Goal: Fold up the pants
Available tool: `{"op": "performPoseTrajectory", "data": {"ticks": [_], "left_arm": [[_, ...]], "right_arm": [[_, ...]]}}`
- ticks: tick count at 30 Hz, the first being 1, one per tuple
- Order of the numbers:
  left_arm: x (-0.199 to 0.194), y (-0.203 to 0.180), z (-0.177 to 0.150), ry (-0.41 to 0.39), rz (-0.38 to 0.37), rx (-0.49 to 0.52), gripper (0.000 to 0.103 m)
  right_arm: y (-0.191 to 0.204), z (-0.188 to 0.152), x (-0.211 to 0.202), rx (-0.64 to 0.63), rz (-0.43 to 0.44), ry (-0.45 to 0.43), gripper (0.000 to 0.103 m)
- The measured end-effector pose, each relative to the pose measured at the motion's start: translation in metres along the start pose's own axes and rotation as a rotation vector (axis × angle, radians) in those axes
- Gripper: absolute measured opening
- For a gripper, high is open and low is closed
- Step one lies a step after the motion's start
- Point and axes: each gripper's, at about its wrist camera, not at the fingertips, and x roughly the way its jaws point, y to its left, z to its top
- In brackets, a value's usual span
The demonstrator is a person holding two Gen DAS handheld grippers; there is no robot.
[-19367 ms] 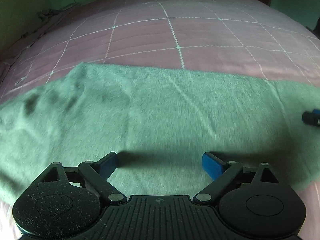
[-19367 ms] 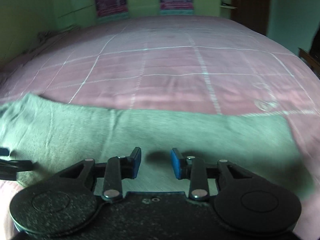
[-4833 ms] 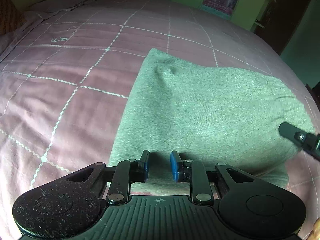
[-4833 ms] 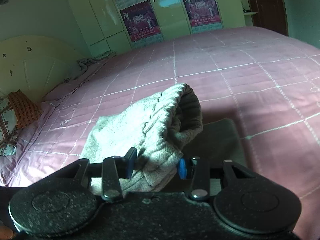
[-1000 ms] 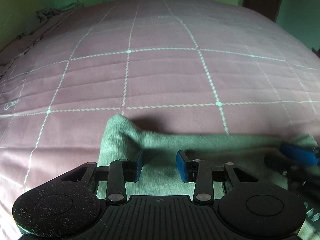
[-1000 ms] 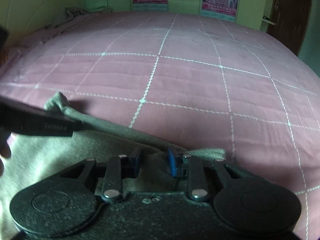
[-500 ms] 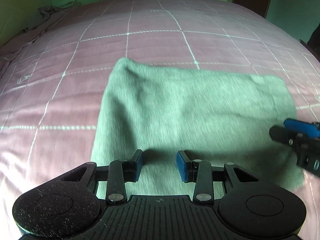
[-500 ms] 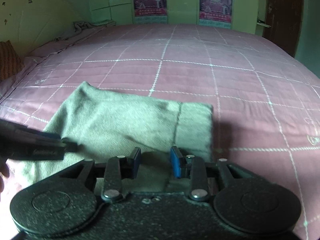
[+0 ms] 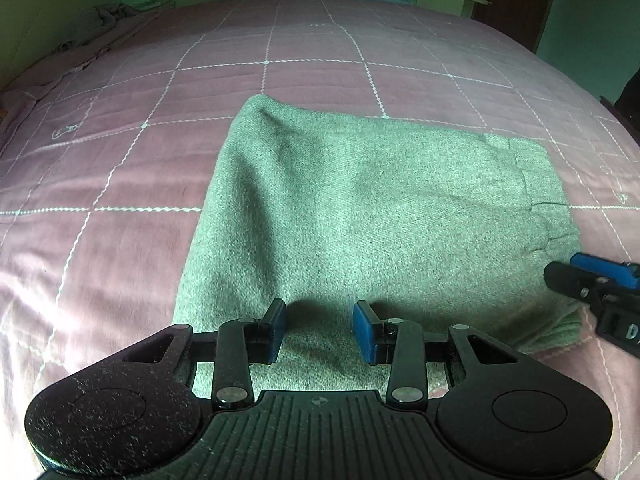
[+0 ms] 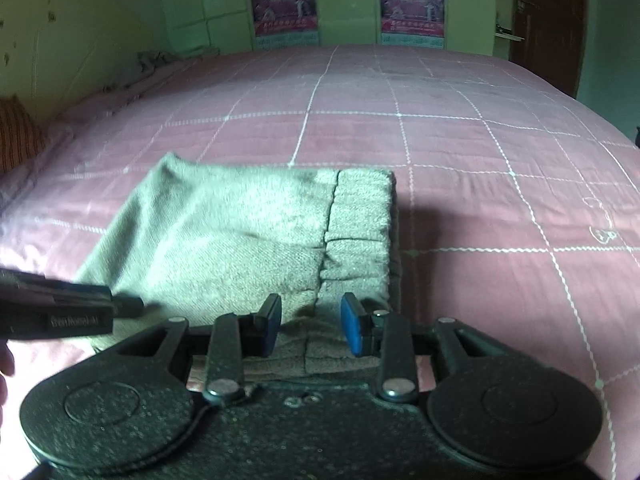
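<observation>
The grey-green pants (image 9: 372,216) lie folded into a flat rectangle on the pink bed; they also show in the right wrist view (image 10: 256,236), with the ribbed waistband (image 10: 360,224) along the right side. My left gripper (image 9: 319,330) is open and empty, just above the near edge of the fold. My right gripper (image 10: 310,328) is open and empty above the near right corner by the waistband. The right gripper's fingers (image 9: 588,276) show at the right edge of the left wrist view. The left gripper's fingers (image 10: 80,308) show at the left of the right wrist view.
A pink quilted bedspread (image 9: 320,60) with white grid stitching covers the bed. Crumpled bedding (image 10: 156,60) lies at the far left by the headboard. An orange striped pillow (image 10: 16,136) sits at the left edge. Cupboards with posters (image 10: 284,4) and a dark door (image 10: 548,20) stand behind.
Both grippers have drawn back and risen from the folded pants, so more of the fold shows. Both stay open and empty. The pants lie still.
</observation>
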Motion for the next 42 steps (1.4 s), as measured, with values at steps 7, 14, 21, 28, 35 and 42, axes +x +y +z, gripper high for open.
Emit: {"op": "performPoseTrajectory", "data": {"ticks": [7, 14, 21, 28, 35, 42], "left_arm": [[0.002, -0.002, -0.005, -0.016, 0.012, -0.005, 0.038], [-0.003, -0.004, -0.014, -0.04, 0.017, 0.026, 0.038], [-0.008, 0.005, -0.008, -0.023, -0.014, 0.016, 0.039], [-0.012, 0.019, -0.003, -0.019, -0.004, -0.026, 0.039], [-0.003, 0.009, -0.009, -0.024, 0.03, 0.019, 0.048], [0.006, 0.021, -0.008, 0.044, 0.033, -0.052, 0.103]], "right_arm": [[0.001, -0.011, 0.007, -0.033, -0.014, 0.01, 0.033], [-0.003, -0.025, 0.001, -0.013, -0.006, -0.015, 0.034], [-0.006, -0.019, -0.004, 0.034, 0.027, -0.004, 0.043], [-0.013, -0.011, -0.012, 0.106, 0.061, -0.003, 0.051], [0.001, -0.019, -0.001, 0.002, 0.024, 0.011, 0.069], [0.008, -0.012, -0.003, -0.011, 0.013, 0.017, 0.075]]}}
